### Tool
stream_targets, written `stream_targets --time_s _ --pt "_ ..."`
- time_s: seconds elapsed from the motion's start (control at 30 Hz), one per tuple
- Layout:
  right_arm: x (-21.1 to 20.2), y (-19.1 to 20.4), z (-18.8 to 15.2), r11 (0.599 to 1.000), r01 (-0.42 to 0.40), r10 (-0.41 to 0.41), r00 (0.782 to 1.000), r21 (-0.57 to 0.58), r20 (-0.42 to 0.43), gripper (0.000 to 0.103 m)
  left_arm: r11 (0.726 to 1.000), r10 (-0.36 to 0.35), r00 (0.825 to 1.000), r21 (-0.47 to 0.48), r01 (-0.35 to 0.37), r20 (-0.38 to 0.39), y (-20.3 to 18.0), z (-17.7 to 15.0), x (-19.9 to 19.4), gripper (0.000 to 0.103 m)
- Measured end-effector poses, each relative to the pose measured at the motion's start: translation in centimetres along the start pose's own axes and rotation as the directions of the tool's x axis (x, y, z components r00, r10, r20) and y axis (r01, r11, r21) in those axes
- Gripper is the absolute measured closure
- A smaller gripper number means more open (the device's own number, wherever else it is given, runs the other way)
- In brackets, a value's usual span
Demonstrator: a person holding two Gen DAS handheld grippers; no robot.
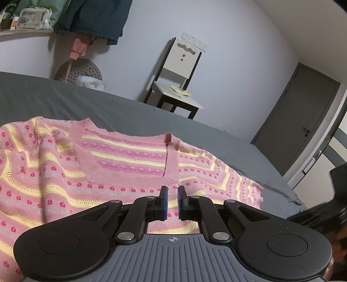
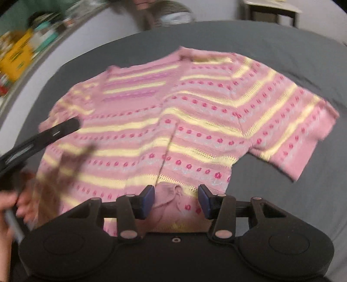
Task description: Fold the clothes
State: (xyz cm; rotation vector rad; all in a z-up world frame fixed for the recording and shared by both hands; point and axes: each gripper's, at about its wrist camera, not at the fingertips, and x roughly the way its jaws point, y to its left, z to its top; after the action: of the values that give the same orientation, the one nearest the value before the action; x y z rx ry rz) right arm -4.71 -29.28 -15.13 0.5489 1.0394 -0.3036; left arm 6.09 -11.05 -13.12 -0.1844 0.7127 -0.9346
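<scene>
A pink knit sweater with yellow stripes and red dots lies spread flat on a grey bed, neckline toward the far side. My left gripper hovers just short of the neckline band, shut, with no cloth between its blue pads. In the blurred right wrist view the sweater fills the middle. My right gripper stands open over the bottom hem, which lies bunched between the pads without being pressed. The left gripper shows from the side over the sweater's left part, held by a hand.
Beyond the bed stand a chair with a white seat, a round grey stool and a dark door. A dark jacket hangs by a cluttered shelf. Grey sheet surrounds the sweater.
</scene>
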Motion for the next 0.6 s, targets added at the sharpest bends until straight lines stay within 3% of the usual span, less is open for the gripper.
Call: stream_targets --time_s 0.03,0.1,0.13,0.23,0.3,0.43,0.5,0.6 --pt "0.5 -0.1 -0.2 1.0 0.002 -0.002 1.0 0.029 -0.005 0.062 1.0 -0.001 1.0 -0.003 0.001 0.001 0.0 0.0 -0.2 0.097" --pt "0.9 -0.3 -0.5 0.997 -0.026 0.027 1.0 0.077 -0.013 0.094 1.0 -0.004 1.0 -0.008 0.004 0.002 0.0 -0.1 -0.6 0.097" --pt "1.1 -0.4 -0.5 0.994 -0.047 0.049 0.999 0.102 -0.017 0.098 1.0 -0.007 1.0 -0.006 0.007 -0.001 0.0 -0.1 -0.8 0.097" --pt "-1.0 -1.3 -1.3 0.983 -0.066 0.065 0.998 0.17 0.012 0.099 1.0 -0.018 1.0 0.011 0.018 -0.02 -0.1 -0.5 -1.4 0.097" --pt "-3.6 -1.8 -2.2 0.985 -0.026 0.026 1.0 0.169 0.003 0.099 0.998 -0.04 0.998 0.055 0.042 -0.049 -0.7 -0.8 -1.9 0.097" --pt "-8.6 -2.9 -6.6 0.989 0.07 -0.051 0.989 0.134 -0.137 0.099 0.972 -0.122 0.986 0.189 0.142 -0.111 -2.7 -1.6 -3.3 0.097" --pt "-10.7 -3.3 -9.3 0.987 0.102 -0.075 0.975 0.122 -0.21 0.099 0.951 -0.181 0.973 0.229 0.21 -0.141 -3.7 -2.0 -3.9 0.097" --pt "-11.9 -3.8 -13.5 0.985 0.12 -0.084 0.961 0.125 -0.265 0.099 0.909 -0.308 0.93 0.227 0.35 -0.201 -5.3 -2.7 -5.2 0.097"
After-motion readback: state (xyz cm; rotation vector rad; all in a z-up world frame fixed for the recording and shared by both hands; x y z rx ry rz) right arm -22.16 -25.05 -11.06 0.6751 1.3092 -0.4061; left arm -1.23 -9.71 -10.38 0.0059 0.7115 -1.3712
